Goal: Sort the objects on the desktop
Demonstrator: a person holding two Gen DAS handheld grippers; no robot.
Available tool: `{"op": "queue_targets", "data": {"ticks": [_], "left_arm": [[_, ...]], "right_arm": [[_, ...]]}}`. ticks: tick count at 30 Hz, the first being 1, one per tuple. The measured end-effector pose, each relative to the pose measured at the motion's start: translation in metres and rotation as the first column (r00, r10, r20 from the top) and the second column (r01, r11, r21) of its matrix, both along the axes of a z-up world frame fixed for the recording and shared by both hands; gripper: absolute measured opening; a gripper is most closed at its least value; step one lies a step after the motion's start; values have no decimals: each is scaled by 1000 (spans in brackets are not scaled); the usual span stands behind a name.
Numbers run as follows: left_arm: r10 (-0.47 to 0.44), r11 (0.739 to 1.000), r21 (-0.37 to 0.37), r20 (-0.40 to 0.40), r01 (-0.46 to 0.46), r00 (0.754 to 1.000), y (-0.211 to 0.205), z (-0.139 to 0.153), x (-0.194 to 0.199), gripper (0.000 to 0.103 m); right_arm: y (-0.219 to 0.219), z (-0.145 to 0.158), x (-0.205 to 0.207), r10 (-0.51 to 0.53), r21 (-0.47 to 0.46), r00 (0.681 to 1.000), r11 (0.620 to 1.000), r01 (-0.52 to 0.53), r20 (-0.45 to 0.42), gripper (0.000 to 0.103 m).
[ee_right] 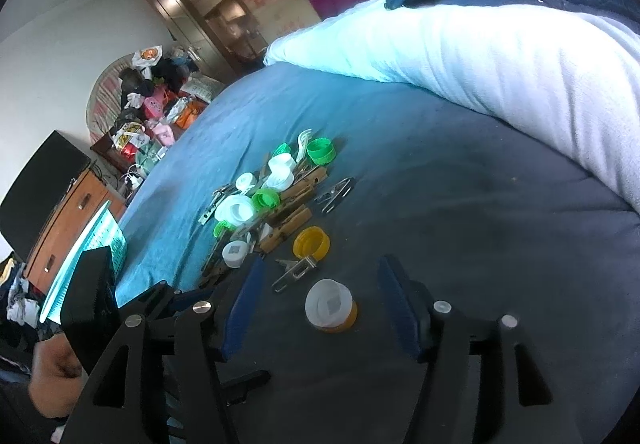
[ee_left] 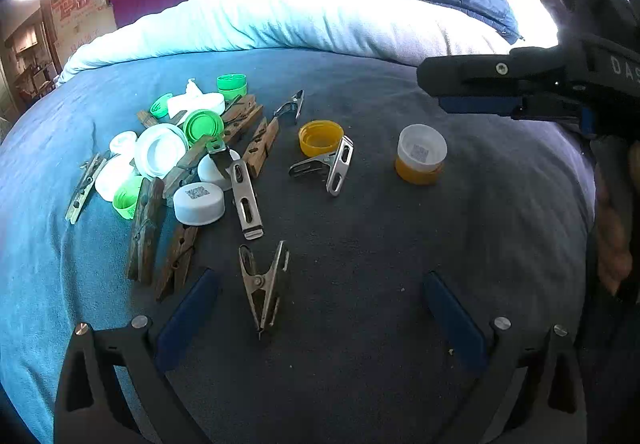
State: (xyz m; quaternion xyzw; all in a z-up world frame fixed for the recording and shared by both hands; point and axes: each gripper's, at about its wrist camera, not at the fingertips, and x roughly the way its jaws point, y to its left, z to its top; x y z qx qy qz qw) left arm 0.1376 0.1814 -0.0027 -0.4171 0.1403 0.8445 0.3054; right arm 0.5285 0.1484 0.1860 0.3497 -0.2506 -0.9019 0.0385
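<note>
On the blue bedspread [ee_left: 360, 252] lie about five wooden clothespins [ee_left: 146, 228], five metal clips [ee_left: 266, 284], some six white caps [ee_left: 199, 203], four green caps [ee_left: 203, 125], one yellow cap [ee_left: 320, 137] and one white-on-yellow stack [ee_left: 421, 153], set apart to the right. The left gripper [ee_left: 320, 320] stands wide open around a metal clip without touching it. The right gripper [ee_right: 320, 308] is about half open, its pads clear of the stack between them.

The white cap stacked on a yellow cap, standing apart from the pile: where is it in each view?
Left wrist view: the white cap on the yellow cap stands right of centre, below the right gripper.
Right wrist view: it stands low in the centre, between the open right gripper's fingers, untouched.
Shared landmark: the open yellow cap with a metal clip against it.
</note>
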Motion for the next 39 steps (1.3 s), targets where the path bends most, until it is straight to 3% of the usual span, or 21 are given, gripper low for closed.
{"op": "queue_targets", "data": {"ticks": [8, 16, 23, 24, 26, 28, 29, 32, 36, 37, 39], "left_arm": [[0, 1000, 0, -1, 0, 1000, -1, 1, 2, 103], [-1, 1000, -4, 0, 1, 1000, -3, -1, 6, 103], [-85, 994, -68, 38, 87, 996, -5, 4, 5, 103], [-67, 996, -58, 45, 69, 997, -10, 8, 3, 103], [46, 995, 87, 118, -56, 992, -44, 19, -10, 103], [140, 965, 195, 191, -177, 971, -70, 21, -17, 103], [175, 954, 208, 201, -216, 964, -78, 22, -18, 103], [111, 973, 182, 175, -143, 978, -68, 23, -10, 103], [70, 972, 204, 209, -113, 975, -46, 21, -13, 103], [62, 973, 205, 226, -109, 972, -42, 17, -13, 102], [50, 972, 214, 210, -95, 976, -37, 17, -13, 70]], "right_arm": [[8, 3, 4, -41, -13, 999, 999, 40, -30, 63], [25, 28, 28, -133, 28, 984, 990, 137, -116, 66], [30, 19, 18, -126, 0, 989, 992, 127, -77, 69], [29, 18, 18, -122, -2, 990, 993, 122, -73, 69], [29, 16, 16, -114, -12, 991, 993, 114, -65, 69], [29, 14, 17, -116, -18, 991, 993, 115, -61, 69], [29, 14, 17, -117, -20, 991, 993, 116, -59, 70], [27, 10, 13, -108, -19, 993, 994, 108, -43, 71], [25, 9, 12, -98, -15, 994, 995, 97, -39, 71], [24, 9, 12, -95, -14, 995, 995, 95, -41, 71], [22, 12, 14, -84, 2, 995, 996, 84, -46, 64]]}}
